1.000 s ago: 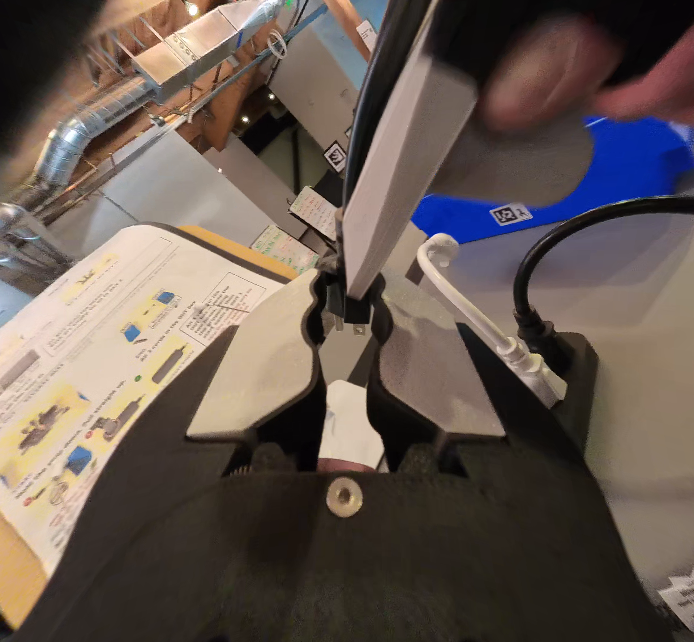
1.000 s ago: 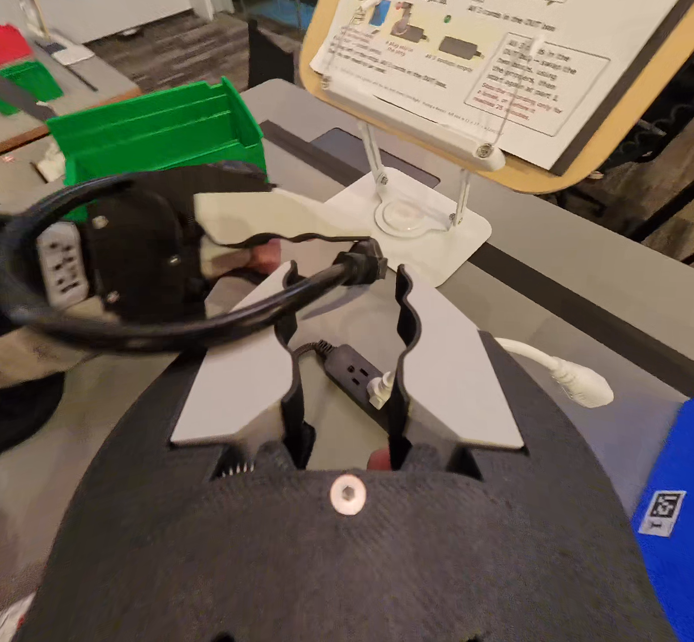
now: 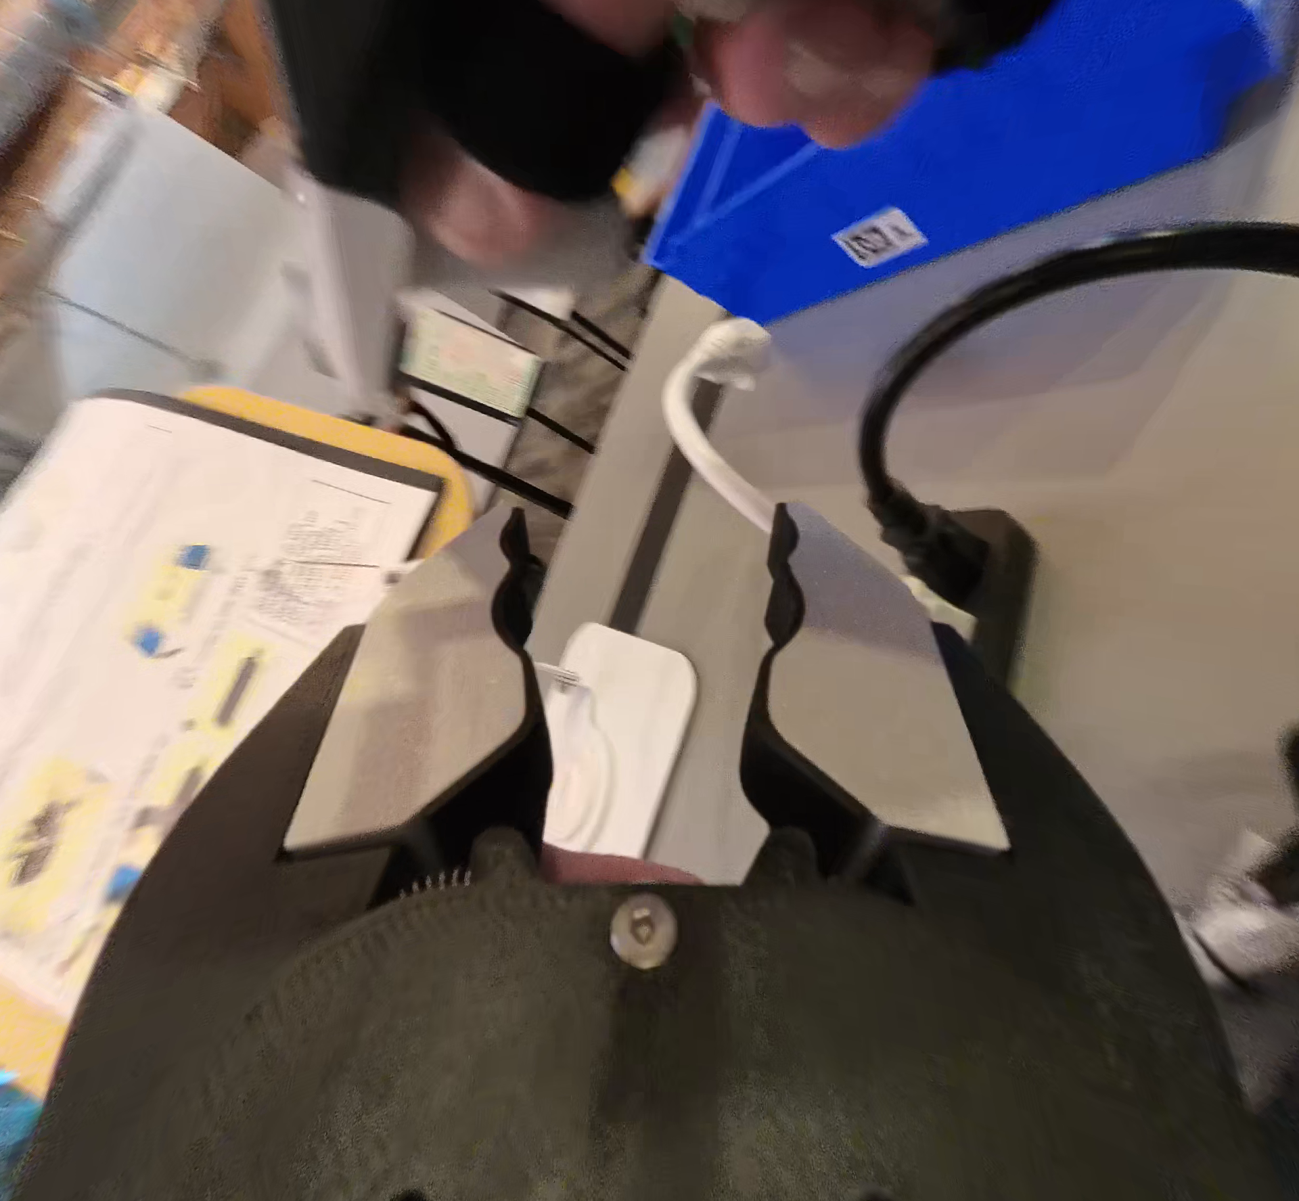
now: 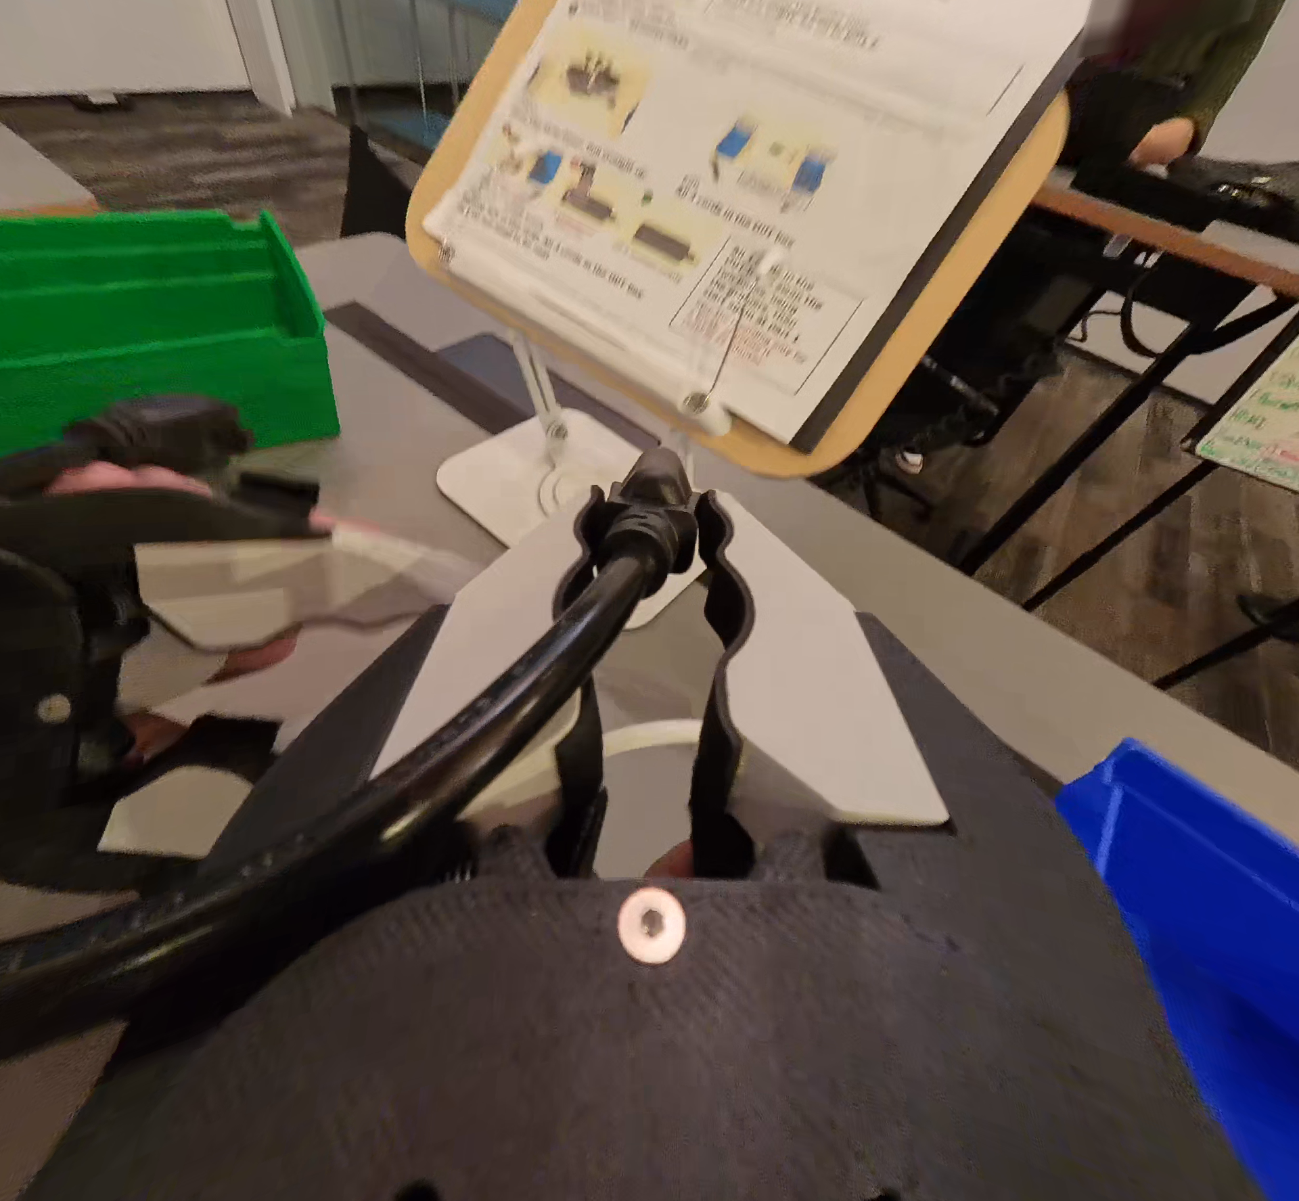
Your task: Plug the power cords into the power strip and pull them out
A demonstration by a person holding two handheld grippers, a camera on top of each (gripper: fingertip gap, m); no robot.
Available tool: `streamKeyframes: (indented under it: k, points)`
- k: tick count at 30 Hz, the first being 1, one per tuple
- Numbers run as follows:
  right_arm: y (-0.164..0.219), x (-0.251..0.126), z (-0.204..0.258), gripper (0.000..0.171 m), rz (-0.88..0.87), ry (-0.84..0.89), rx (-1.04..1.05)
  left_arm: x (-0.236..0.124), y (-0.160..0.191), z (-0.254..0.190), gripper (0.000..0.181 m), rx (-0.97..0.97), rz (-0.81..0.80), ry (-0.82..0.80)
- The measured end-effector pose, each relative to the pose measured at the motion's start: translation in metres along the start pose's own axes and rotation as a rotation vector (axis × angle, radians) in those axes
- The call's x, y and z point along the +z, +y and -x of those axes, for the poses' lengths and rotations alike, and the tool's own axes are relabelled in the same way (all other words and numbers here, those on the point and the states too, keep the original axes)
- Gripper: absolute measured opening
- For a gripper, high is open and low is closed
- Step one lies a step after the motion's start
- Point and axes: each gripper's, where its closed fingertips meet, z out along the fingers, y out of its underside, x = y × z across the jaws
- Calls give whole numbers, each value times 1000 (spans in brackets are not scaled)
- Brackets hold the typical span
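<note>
Spanning grey table (image 4: pixel 914 612) (wood floor (image 4: pixel 1160 577))

On the surface (image 4: pixel 879 577), the document stand (image 4: pixel 738 183) rises straight ahead of the right claw (image 4: pixel 650 513), with one bin (image 4: pixel 154 324) to its left and another bin (image 4: pixel 1195 886) at near right. The left claw (image 4: pixel 232 598) sits left, before the first bin. The power strip (image 3: pixel 998 577) lies right of the left claw (image 3: pixel 643 534), a cord (image 3: pixel 710 450) running behind it.

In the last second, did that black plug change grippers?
Yes. The black plug left the left gripper, now open and empty, and sits pinched in the right gripper before the document stand.
</note>
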Motion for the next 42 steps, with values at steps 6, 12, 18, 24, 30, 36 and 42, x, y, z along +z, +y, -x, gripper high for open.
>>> streamKeyframes:
  k: [6,12,18,24,30,36,42]
  points:
    - [-55,-21,-34,24,-151,7,33,-35,-2,-78,62,29,66,564]
    - [-98,-53,-32,23,-226,-152,28,-116,-35,-101,55,-13,-178,1006]
    - [-105,-89,37,23,-235,-472,-145,-101,-77,24,57,-562,-521,662]
    - [-57,-84,112,24,-149,-628,-446,-104,-84,57,71,-1197,-754,994]
    - [-28,-76,126,25,-108,-608,-690,-115,-100,31,37,-1179,-793,1166]
    - [-25,-73,121,24,-101,-520,-840,-112,-102,36,33,-1200,-859,1087]
    - [-18,-78,115,26,-75,-525,-964,-112,-103,35,29,-1219,-879,1103]
